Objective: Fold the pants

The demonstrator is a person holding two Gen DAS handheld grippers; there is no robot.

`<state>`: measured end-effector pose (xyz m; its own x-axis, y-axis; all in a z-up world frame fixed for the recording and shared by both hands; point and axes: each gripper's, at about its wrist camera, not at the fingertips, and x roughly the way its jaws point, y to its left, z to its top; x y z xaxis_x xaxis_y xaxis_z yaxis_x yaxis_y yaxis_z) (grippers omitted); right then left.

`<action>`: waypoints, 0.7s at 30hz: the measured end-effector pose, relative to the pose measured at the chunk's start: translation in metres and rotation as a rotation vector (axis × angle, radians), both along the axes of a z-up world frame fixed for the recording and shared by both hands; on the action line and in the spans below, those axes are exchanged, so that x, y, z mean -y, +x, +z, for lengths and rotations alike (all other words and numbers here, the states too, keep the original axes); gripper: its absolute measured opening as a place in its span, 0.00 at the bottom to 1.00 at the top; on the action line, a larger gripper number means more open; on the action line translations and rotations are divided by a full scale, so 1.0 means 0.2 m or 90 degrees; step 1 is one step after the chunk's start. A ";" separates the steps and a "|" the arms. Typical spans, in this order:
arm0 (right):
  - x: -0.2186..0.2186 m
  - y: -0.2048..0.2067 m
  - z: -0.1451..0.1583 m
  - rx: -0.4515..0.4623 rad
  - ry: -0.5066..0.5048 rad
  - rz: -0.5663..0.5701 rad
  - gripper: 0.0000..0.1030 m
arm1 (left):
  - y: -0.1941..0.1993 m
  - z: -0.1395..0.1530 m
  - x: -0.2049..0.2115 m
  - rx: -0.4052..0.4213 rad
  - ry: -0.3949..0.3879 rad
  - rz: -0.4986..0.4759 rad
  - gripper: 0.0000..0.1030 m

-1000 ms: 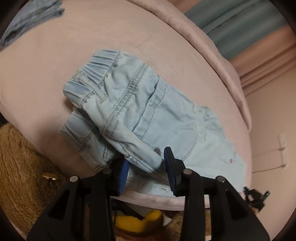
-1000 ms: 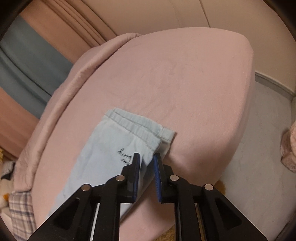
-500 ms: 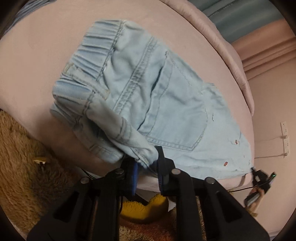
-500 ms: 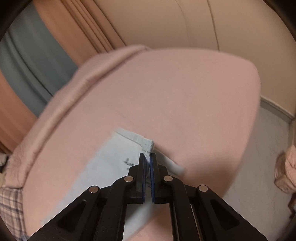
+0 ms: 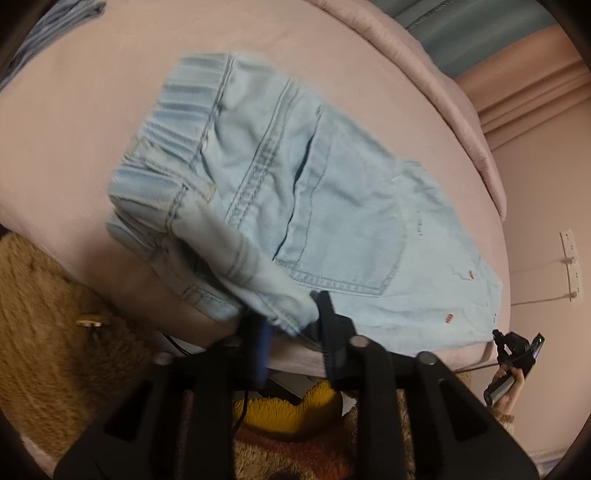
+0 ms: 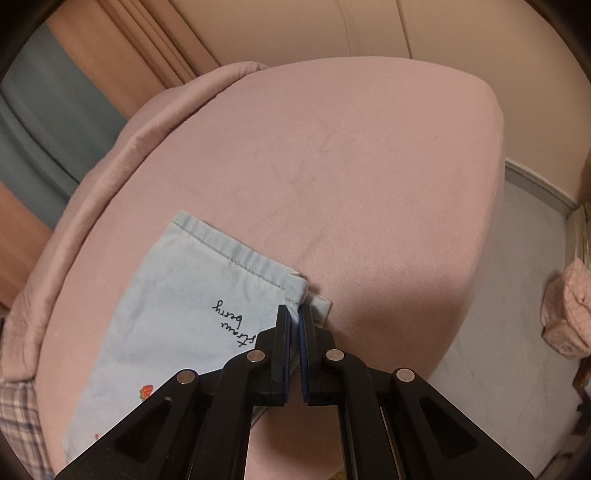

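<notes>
Light blue denim pants (image 5: 314,192) lie on a pink bed (image 5: 74,110), elastic waistband at the upper left and back pocket facing up. My left gripper (image 5: 293,332) is at the bed's near edge. A bunched fold of the pants sits between its jaws, which are opening, and the left pad stands off the cloth. In the right wrist view a pant leg (image 6: 177,295) with black script lies flat on the bed (image 6: 369,166). My right gripper (image 6: 293,314) is shut on the near corner of that leg's hem.
A grey garment (image 5: 55,18) lies at the bed's far left. A tan fluffy rug (image 5: 37,332) and a yellow plush thing (image 5: 288,410) lie below the bed edge. A hand holds a dark device (image 5: 517,362) at the right. A pink bundle (image 6: 569,314) sits on the grey floor.
The left jaws closed on the fold half a second ago and have since widened. The right jaws closed onto the hem corner and stay shut there.
</notes>
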<state>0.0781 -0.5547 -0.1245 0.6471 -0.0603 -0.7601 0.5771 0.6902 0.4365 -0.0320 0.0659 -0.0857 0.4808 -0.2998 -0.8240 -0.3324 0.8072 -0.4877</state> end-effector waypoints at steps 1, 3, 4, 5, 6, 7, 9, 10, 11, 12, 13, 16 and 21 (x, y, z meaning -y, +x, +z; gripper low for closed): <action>-0.01 0.01 0.02 -0.012 -0.012 0.001 0.04 | -0.01 0.03 -0.01 0.008 0.017 0.002 0.43; -0.04 0.02 0.09 -0.041 -0.053 0.005 0.10 | -0.03 0.13 -0.05 0.042 0.068 0.015 0.61; -0.07 0.02 0.13 -0.044 -0.080 0.011 0.12 | -0.04 0.16 -0.07 0.055 0.079 0.020 0.64; -0.13 0.03 0.20 -0.038 -0.107 0.026 0.23 | -0.04 0.20 -0.10 0.070 0.086 0.025 0.67; -0.17 0.04 0.24 -0.031 -0.117 0.040 0.37 | -0.03 0.22 -0.13 0.077 0.088 0.028 0.69; -0.24 0.06 0.30 -0.015 -0.125 0.071 0.41 | -0.01 0.23 -0.17 0.081 0.094 0.036 0.69; -0.39 0.12 0.38 0.016 -0.130 0.134 0.42 | 0.04 0.25 -0.22 0.088 0.101 0.045 0.69; -0.49 0.15 0.42 0.030 -0.130 0.185 0.42 | 0.09 0.25 -0.25 0.094 0.099 0.039 0.69; -0.64 0.20 0.46 0.047 -0.124 0.250 0.42 | 0.12 0.25 -0.26 0.093 0.095 0.038 0.69; -0.73 0.23 0.48 0.057 -0.118 0.291 0.42 | 0.17 0.23 -0.29 0.094 0.084 0.032 0.70; -0.85 0.27 0.49 0.065 -0.109 0.342 0.42 | 0.21 0.22 -0.30 0.093 0.075 0.026 0.70; -1.23 0.39 0.49 0.064 -0.063 0.493 0.42 | 0.33 0.15 -0.34 0.076 0.059 0.006 0.69; -1.79 0.56 0.41 0.018 -0.033 0.672 0.42 | 0.43 0.00 -0.40 0.018 0.025 0.001 0.52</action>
